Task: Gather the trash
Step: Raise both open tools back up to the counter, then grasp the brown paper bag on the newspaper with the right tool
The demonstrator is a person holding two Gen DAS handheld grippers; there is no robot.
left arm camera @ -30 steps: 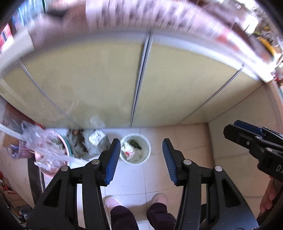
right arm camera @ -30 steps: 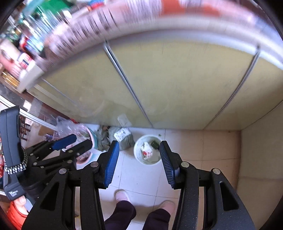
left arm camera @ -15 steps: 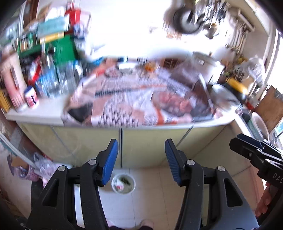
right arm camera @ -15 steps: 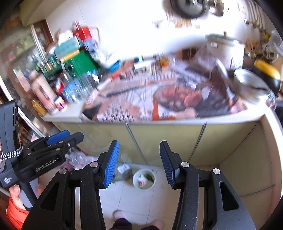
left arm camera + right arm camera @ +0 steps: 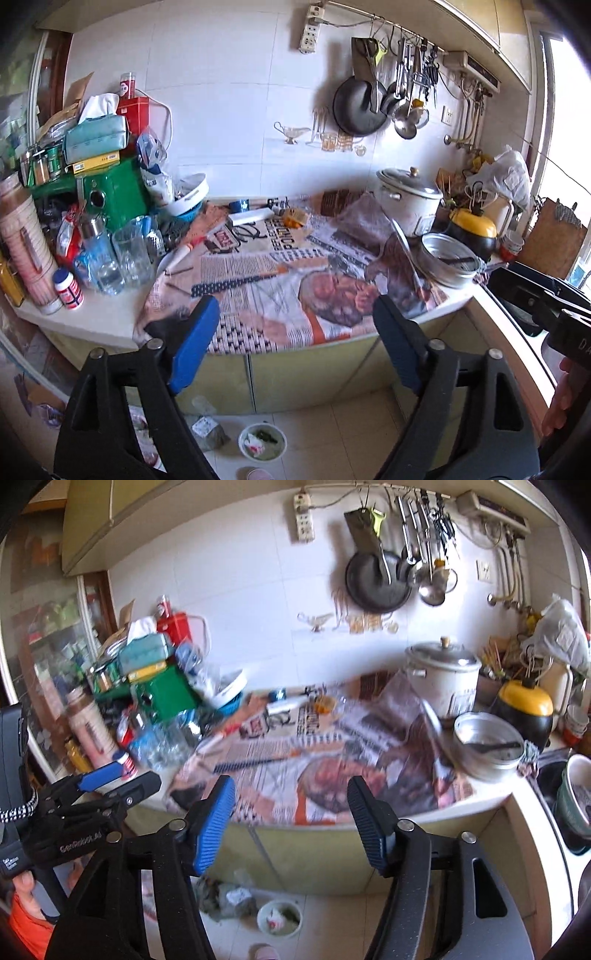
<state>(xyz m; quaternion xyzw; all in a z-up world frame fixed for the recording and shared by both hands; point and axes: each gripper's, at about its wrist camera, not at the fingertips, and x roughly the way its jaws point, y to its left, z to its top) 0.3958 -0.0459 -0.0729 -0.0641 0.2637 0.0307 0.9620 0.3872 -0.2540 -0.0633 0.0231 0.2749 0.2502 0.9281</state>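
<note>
left gripper [image 5: 295, 343] aimed at a cluttered kitchen counter [image 5: 107, 325], jaws opening wide, nothing between the blue pads [image 5: 195, 343]; only newspaper [image 5: 280, 288] spread over the counter seen through the gap, well beyond the tips

right gripper [image 5: 290, 823] likewise empty, jaws opening, gap framing the same newspaper [image 5: 295, 771], somewhat blurred

small white trash bin [image 5: 262, 441] down on the tiled floor [image 5: 351, 428], in front of the pale cabinet doors [image 5: 303, 373], holding crumpled white and green scraps; far below and behind the jaw line of the left gripper, seen low between its two arms, not between the pads

same trash bin [image 5: 279, 918] in the right wrist view, again low between the arms, nearer the left finger than the right, well apart from the pads

grey crumpled bag [image 5: 208, 432] on the floor just left of the bin

on the counter: rice cooker [image 5: 408, 206] at the back right, metal pot [image 5: 450, 264] in front of it, glass jars [image 5: 122, 254] and a green box [image 5: 114, 192] at the left

frying pan [image 5: 358, 107] hung on the tiled wall

each gripper visible at the edge of the other's view, with a hand [image 5: 559, 402] on the right one
</note>
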